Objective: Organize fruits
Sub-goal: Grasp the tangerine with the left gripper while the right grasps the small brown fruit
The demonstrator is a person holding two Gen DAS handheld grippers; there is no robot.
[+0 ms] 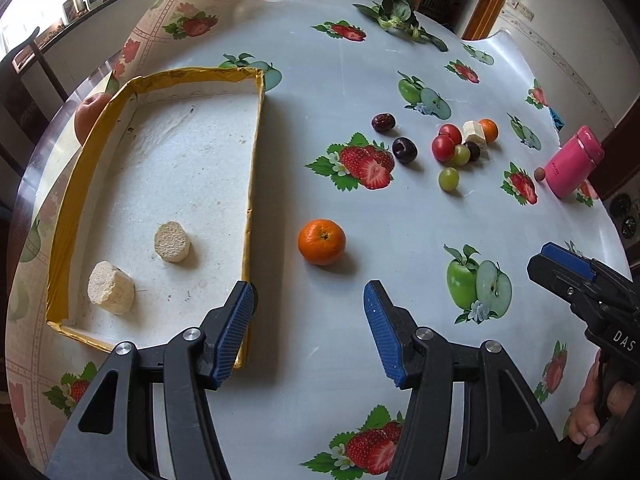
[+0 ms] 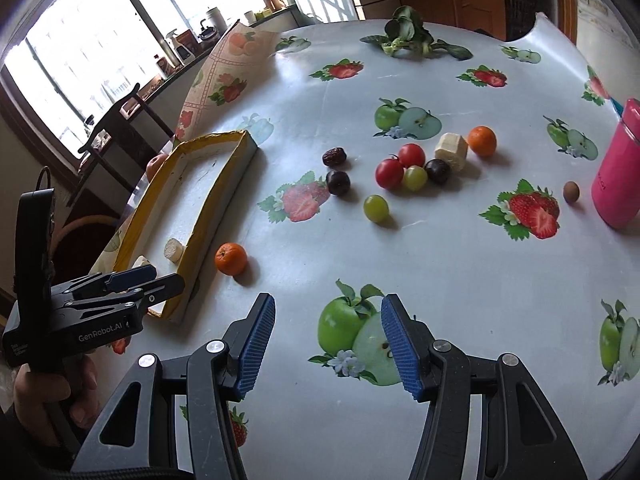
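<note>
Both grippers hang over the fruit-print tablecloth (image 1: 320,128), and neither carries anything. The left gripper (image 1: 310,332) has its blue pads spread wide apart with only bare cloth between them; a mandarin (image 1: 321,241) sits on the table just ahead, right beside the wall of the yellow-edged foam tray (image 1: 256,160). Inside that tray lie two pale sugarcane-like chunks (image 1: 172,241), well apart from each other. The right gripper (image 2: 328,344) is spread too, nothing between its fingers, poised above a printed green apple. Farther out waits the loose cluster: two cherry tomatoes (image 2: 390,173), green grapes (image 2: 376,208), dark plums (image 2: 338,182), a red date (image 2: 334,157), another mandarin (image 2: 482,141). A pink tumbler (image 2: 618,184) stands off right.
</note>
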